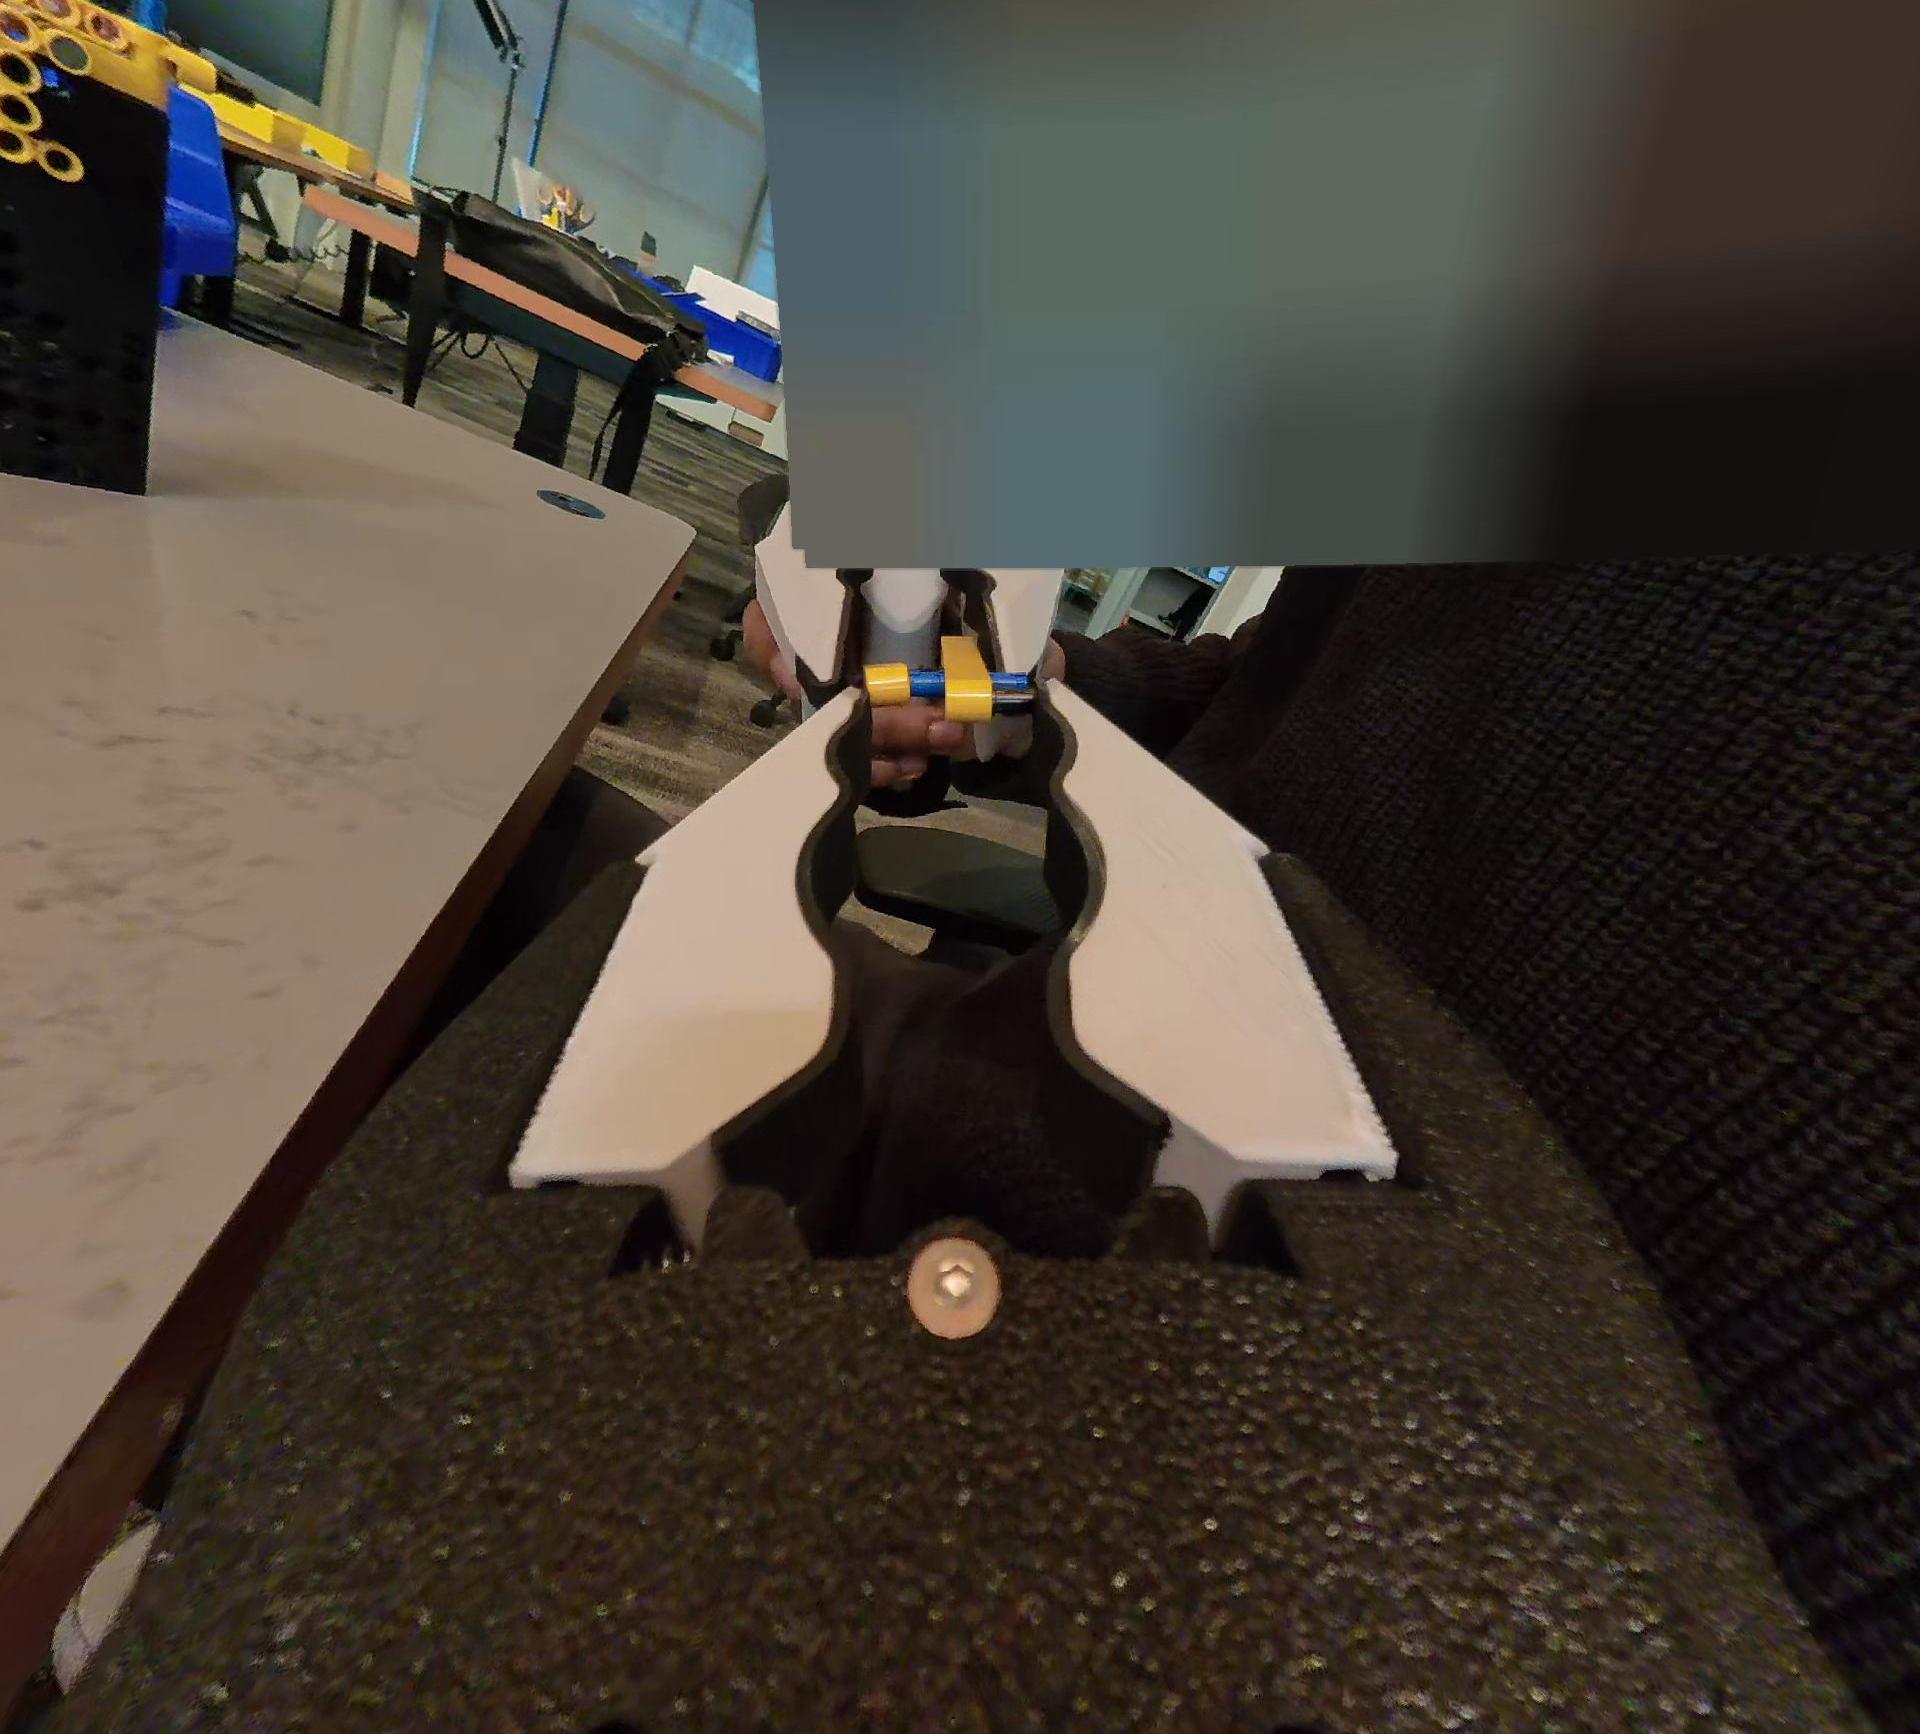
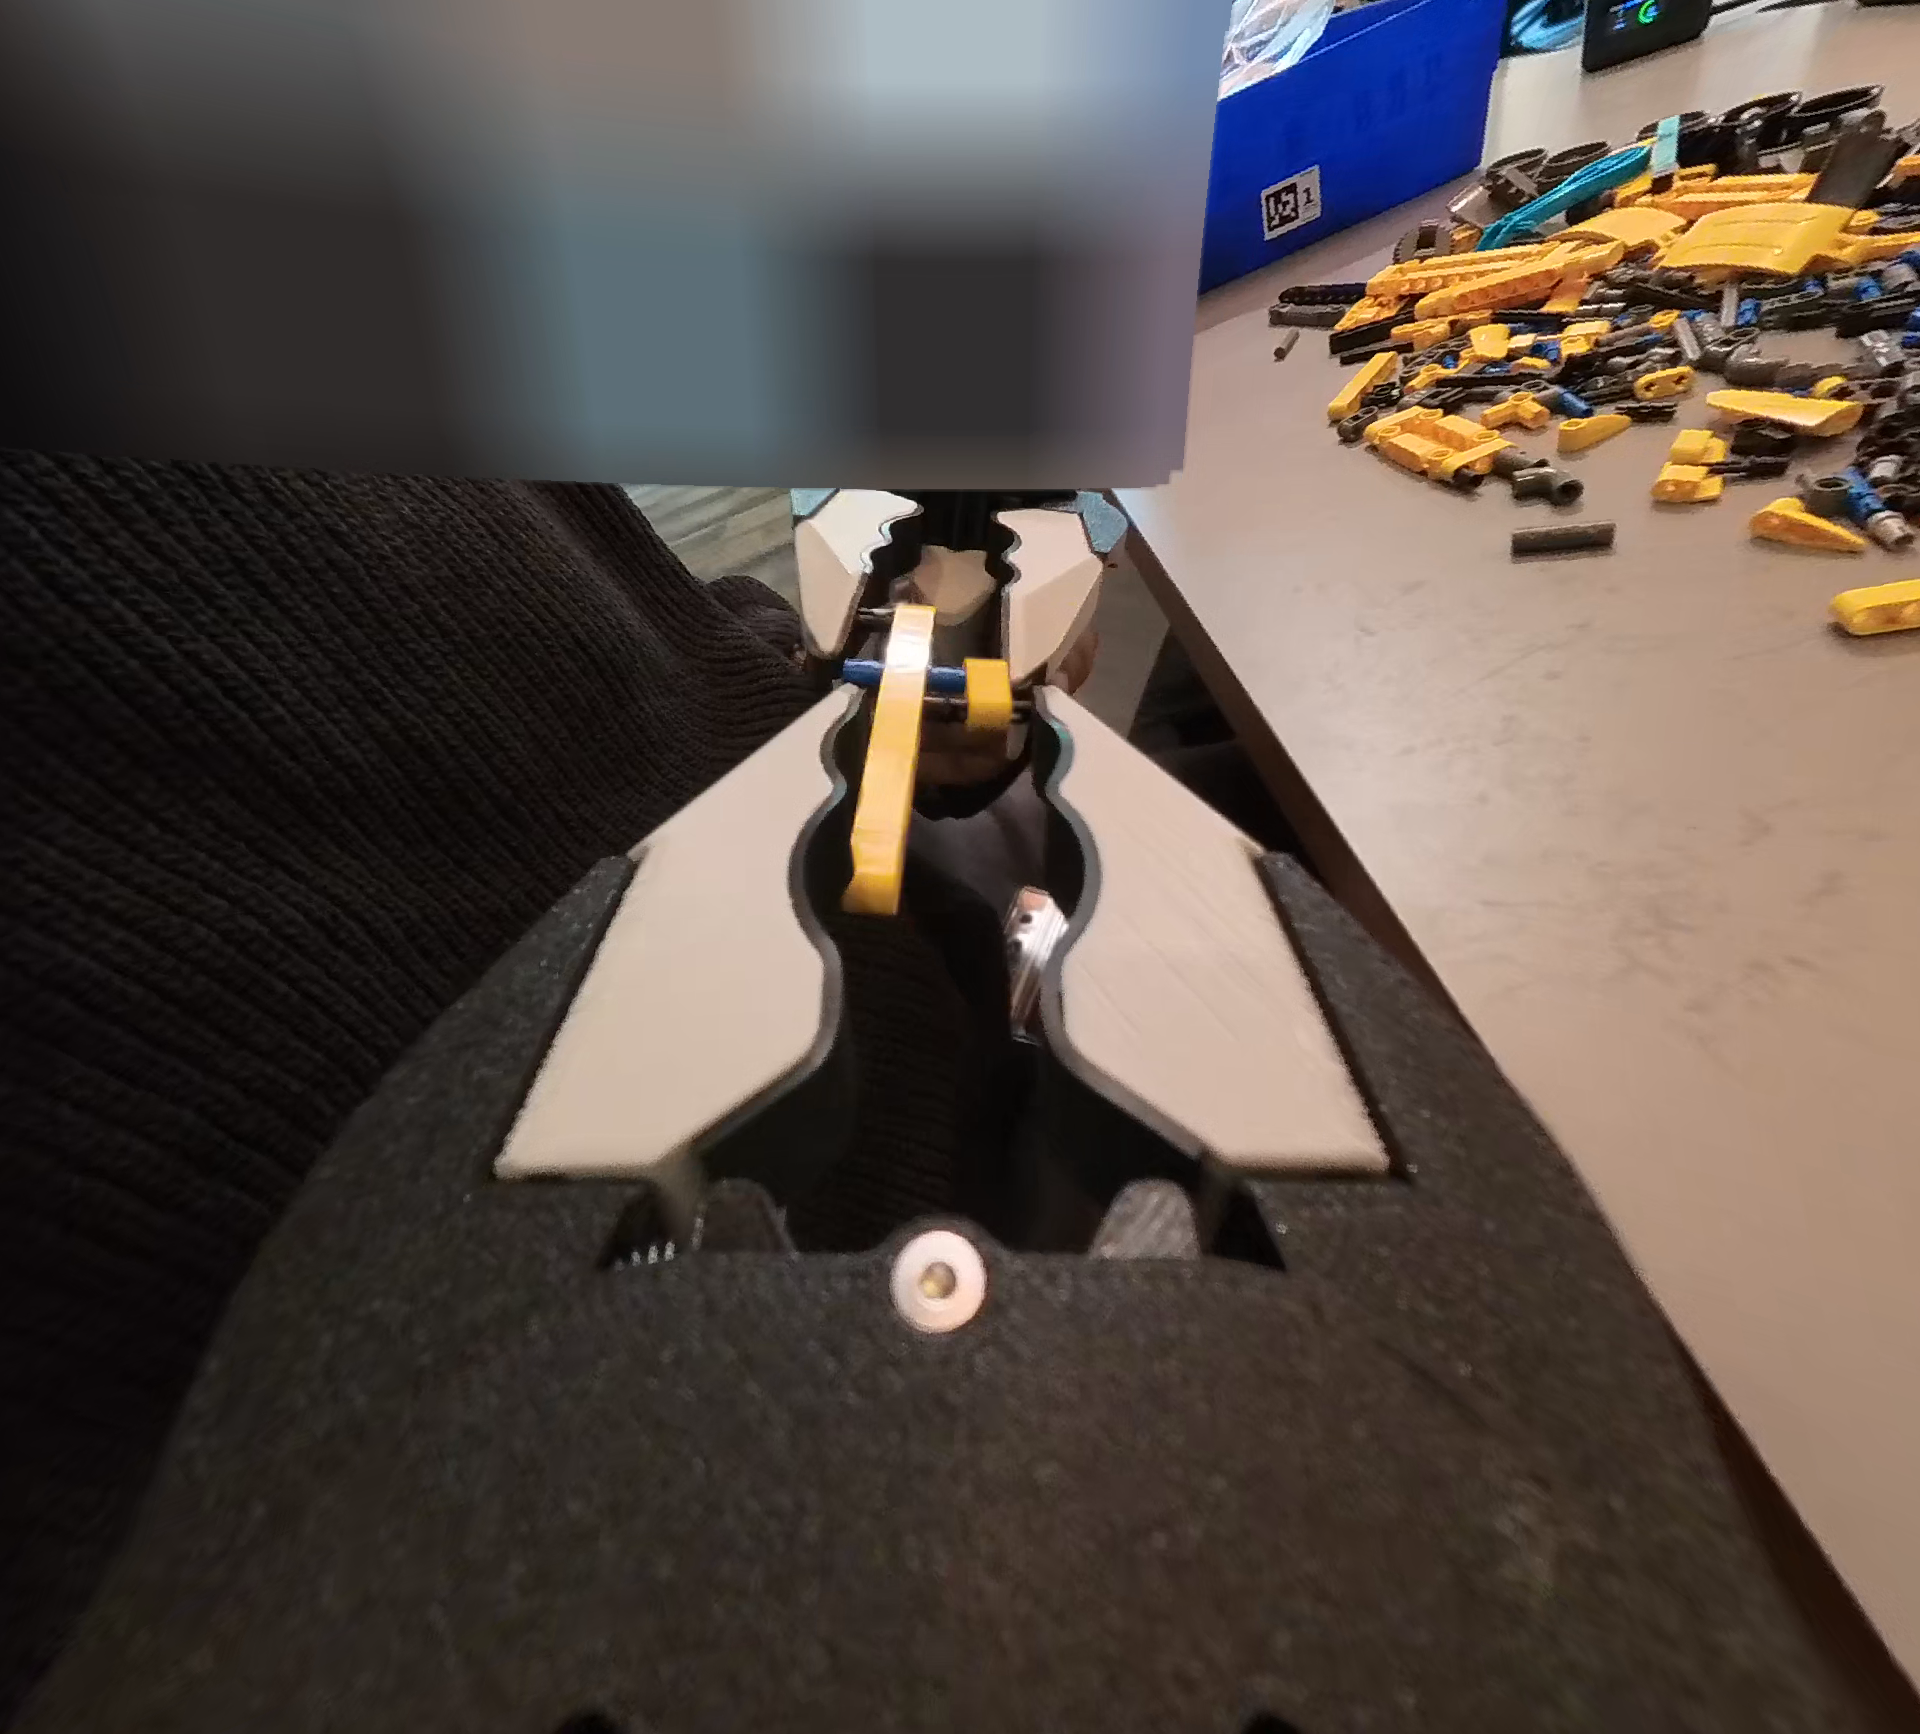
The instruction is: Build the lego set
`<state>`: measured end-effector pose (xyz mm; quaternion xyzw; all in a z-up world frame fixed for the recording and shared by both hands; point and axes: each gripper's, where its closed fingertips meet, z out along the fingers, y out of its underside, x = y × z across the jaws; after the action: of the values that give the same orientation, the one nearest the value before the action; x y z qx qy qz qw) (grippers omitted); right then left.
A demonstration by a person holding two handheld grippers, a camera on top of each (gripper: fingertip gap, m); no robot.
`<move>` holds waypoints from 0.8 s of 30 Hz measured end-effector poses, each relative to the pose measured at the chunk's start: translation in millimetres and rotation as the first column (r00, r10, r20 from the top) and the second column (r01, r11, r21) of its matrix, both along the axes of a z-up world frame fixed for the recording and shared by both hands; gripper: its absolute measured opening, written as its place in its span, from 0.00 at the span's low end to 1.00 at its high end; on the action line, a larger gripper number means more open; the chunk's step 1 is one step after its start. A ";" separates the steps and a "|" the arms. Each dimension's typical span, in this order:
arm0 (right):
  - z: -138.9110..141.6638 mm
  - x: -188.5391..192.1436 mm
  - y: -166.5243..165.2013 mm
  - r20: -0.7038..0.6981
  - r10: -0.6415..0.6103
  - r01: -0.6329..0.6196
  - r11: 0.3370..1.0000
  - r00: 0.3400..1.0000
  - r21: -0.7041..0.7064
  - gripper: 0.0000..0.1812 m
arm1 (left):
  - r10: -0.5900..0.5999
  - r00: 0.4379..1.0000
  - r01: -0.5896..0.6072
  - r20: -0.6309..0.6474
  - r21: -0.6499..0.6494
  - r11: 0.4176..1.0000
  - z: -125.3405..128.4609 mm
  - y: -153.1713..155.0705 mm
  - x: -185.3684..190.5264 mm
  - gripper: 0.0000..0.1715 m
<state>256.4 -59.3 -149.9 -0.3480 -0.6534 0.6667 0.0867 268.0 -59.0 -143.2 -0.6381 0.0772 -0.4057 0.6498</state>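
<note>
A small assembly is held in the air off the table edge: a blue axle (image 1: 930, 685) carrying a short yellow piece (image 1: 886, 685) and a long yellow beam (image 2: 883, 780). My left gripper (image 1: 948, 697) and right gripper (image 2: 940, 692) face each other tip to tip. The axle spans the narrow gap between each pair of fingertips, so both look shut on it. In the right wrist view the long beam hangs back between the right fingers, with the short yellow piece (image 2: 987, 692) beside it. The opposite gripper's white fingers (image 1: 805, 624) (image 2: 1049, 604) show just behind.
A pale table (image 1: 312, 853) lies left of the left gripper, its edge close by. On the table (image 2: 1455, 853) in the right view lie a pile of yellow and black building pieces (image 2: 1662, 334), a blue bin (image 2: 1351, 126) and a black device (image 2: 1652, 11). A dark knit garment (image 2: 312, 853) is close by.
</note>
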 end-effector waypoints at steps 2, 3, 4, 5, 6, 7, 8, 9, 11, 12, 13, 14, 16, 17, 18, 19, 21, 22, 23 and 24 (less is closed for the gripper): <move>0.6 0.6 -0.7 0.001 0.005 -0.005 1.000 1.000 -0.013 0.17 | -0.004 1.000 0.004 0.005 0.004 1.000 0.6 -0.3 0.4 0.17; 1.0 1.0 -1.3 0.000 0.008 -0.008 1.000 1.000 -0.018 0.17 | -0.007 1.000 0.007 0.007 0.008 1.000 1.2 -0.8 0.7 0.17; 1.6 1.5 -1.9 -0.001 0.012 -0.012 1.000 1.000 -0.024 0.18 | -0.010 1.000 0.009 0.009 0.012 1.000 1.8 -1.2 1.1 0.17; 1.9 1.8 -2.4 -0.002 0.015 -0.015 0.999 1.000 -0.029 0.18 | -0.011 1.000 0.011 0.012 0.014 1.000 2.2 -1.3 1.2 0.17; 2.5 2.4 -3.2 -0.002 0.021 -0.021 0.999 1.000 -0.036 0.18 | -0.017 1.000 0.016 0.016 0.018 1.000 2.8 -1.9 1.8 0.17; 2.8 2.8 -3.9 -0.002 0.024 -0.025 0.999 1.000 -0.041 0.18 | -0.020 1.000 0.020 0.022 0.018 1.000 3.1 -2.1 1.9 0.17; 2.6 2.7 -3.6 -0.001 0.023 -0.023 0.999 1.000 -0.041 0.18 | -0.020 0.999 0.019 0.025 0.017 1.000 3.0 -1.8 1.9 0.17; 2.3 3.0 -3.5 0.001 0.025 -0.024 0.999 1.000 -0.038 0.18 | -0.021 1.000 0.020 0.023 0.016 1.000 2.4 -1.7 2.3 0.17; 1.4 3.3 -2.4 -0.007 0.018 -0.018 1.000 1.000 -0.016 0.17 | -0.021 1.000 0.021 0.018 0.013 1.000 1.5 -1.2 3.2 0.18; 1.1 3.2 -2.0 -0.011 0.011 -0.011 1.000 1.000 -0.003 0.16 | -0.023 1.000 0.023 0.018 0.012 1.000 1.3 -1.2 3.5 0.18; 0.4 2.8 -1.3 -0.009 0.003 -0.002 1.000 1.000 0.012 0.15 | -0.024 0.999 0.024 0.020 0.011 1.000 1.0 -1.0 3.6 0.19; 0.0 2.5 -1.0 -0.005 -0.004 0.004 1.000 1.000 0.023 0.15 | -0.026 0.999 0.026 0.024 0.010 1.000 0.7 -0.9 3.5 0.19; 0.1 2.9 -1.2 -0.002 -0.007 0.007 0.999 1.000 0.040 0.15 | -0.033 0.999 0.033 0.032 0.010 0.999 0.9 -1.2 4.0 0.19; 0.2 3.3 -1.1 -0.005 -0.009 0.009 0.999 1.000 0.047 0.14 | -0.034 0.999 0.033 0.030 0.011 0.999 1.0 -1.2 4.5 0.19; 0.2 4.0 -1.3 -0.003 -0.007 0.008 0.999 1.000 0.048 0.14 | -0.035 0.999 0.035 0.024 0.011 0.999 1.1 -1.4 5.1 0.19; -0.1 4.7 -1.2 0.002 -0.003 0.003 0.999 1.000 0.045 0.14 | -0.034 0.999 0.034 0.015 0.008 0.999 0.6 -1.3 5.8 0.19; -0.4 5.6 -1.4 0.006 0.002 -0.002 0.999 1.000 0.032 0.14 | -0.030 1.000 0.030 -0.006 0.007 1.000 0.3 -1.5 6.6 0.18; -0.5 6.0 -1.8 0.007 0.005 -0.005 1.000 1.000 0.029 0.14 | -0.032 0.999 0.032 -0.013 0.003 0.999 0.0 -1.8 7.0 0.18; -1.0 6.0 -2.0 0.008 0.005 -0.006 1.000 1.000 0.031 0.14 | -0.031 0.999 0.031 -0.021 0.001 1.000 -0.3 -2.0 6.8 0.18; -0.7 6.4 -2.5 0.005 0.008 -0.009 0.999 1.000 0.031 0.14 | -0.032 0.999 0.032 -0.023 0.001 0.999 -0.1 -2.3 7.1 0.18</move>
<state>262.8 -61.8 -150.6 -0.3454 -0.6653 0.6560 0.0878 275.1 -61.3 -143.3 -0.6409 0.0952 -0.4087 0.6428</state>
